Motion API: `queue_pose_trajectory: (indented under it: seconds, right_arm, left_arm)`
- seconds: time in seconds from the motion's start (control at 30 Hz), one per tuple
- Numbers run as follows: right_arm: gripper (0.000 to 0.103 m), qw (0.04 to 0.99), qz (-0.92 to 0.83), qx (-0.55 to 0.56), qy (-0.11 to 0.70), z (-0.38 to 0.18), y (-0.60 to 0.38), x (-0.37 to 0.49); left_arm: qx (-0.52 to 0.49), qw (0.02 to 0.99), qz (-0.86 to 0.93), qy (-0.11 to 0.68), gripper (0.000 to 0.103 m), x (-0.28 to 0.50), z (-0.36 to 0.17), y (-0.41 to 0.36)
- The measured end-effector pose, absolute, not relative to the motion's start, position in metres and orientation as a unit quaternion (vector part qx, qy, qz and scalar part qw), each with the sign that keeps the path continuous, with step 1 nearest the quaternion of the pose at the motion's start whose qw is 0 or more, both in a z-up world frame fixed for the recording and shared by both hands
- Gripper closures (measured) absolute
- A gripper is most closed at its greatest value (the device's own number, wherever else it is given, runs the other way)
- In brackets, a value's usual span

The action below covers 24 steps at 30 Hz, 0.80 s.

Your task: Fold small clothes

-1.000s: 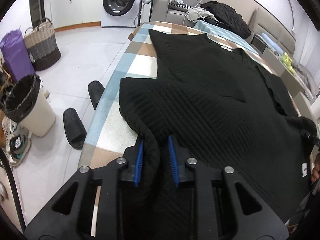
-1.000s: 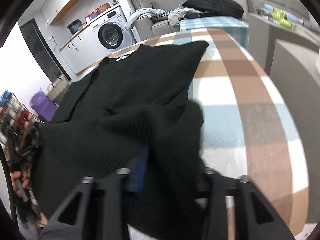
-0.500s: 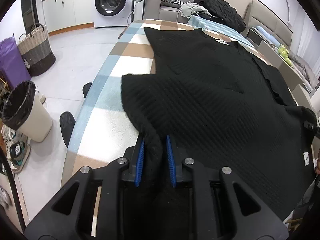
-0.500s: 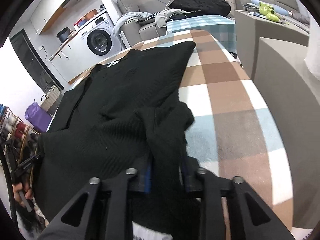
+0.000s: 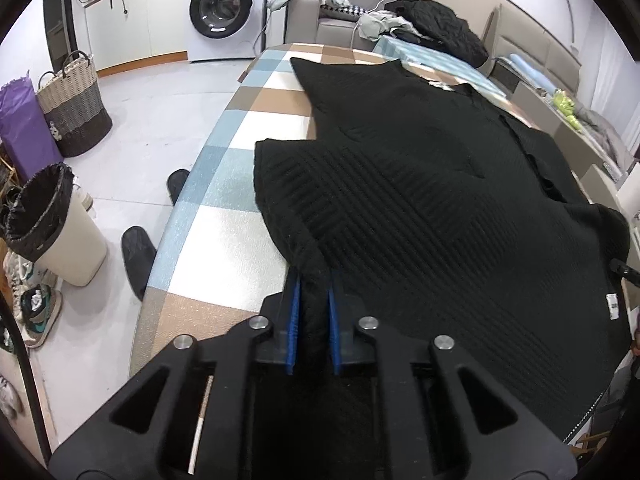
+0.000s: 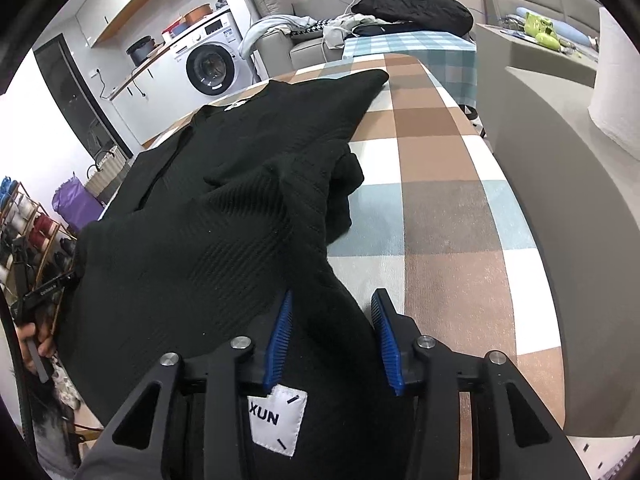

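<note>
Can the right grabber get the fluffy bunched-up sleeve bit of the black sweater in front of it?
Probably yes. The right gripper has just been opening, and the bunched cuff of the black knitted sweater lies ahead on the checked tablecloth with nothing between.

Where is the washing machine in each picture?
Left wrist view: the washing machine is at the top, left of the middle, beyond the far end of the table.
Right wrist view: the washing machine is in the upper left, behind the black sweater.
Shared landmark: the sweater's white neck label shows in both.
</note>
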State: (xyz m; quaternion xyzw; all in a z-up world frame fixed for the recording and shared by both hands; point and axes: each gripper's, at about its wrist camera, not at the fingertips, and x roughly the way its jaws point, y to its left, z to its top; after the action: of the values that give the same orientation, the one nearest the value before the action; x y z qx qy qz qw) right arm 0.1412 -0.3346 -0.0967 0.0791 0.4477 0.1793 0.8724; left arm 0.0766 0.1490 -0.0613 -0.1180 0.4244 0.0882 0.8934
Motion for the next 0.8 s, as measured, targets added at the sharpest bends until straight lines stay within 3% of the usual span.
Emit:
queue_pose_trajectory:
  seconds: [0.07, 0.1, 0.53, 0.8]
  right_arm:
    - [0.095, 0.881, 0.178, 0.054, 0.436, -0.095, -0.328, 0.138]
    - [0.098, 0.886, 0.174, 0.044, 0.428, -0.094, -0.326, 0.135]
    - [0.099, 0.928, 0.247, 0.119, 0.250, -0.010, -0.361, 0.068]
    - [0.099, 0.926, 0.228, 0.173, 0.248, 0.012, -0.362, 0.123]
  left_arm:
    - [-0.115, 0.900, 0.087, 0.411, 0.096, 0.071, -0.057, 0.147]
    - [-0.113, 0.904, 0.086, 0.404, 0.096, 0.066, -0.052, 0.146]
    - [-0.110, 0.950, 0.060, 0.286, 0.097, 0.005, 0.039, 0.133]
    - [-0.138, 0.950, 0.077, 0.269, 0.096, 0.046, 0.065, 0.163]
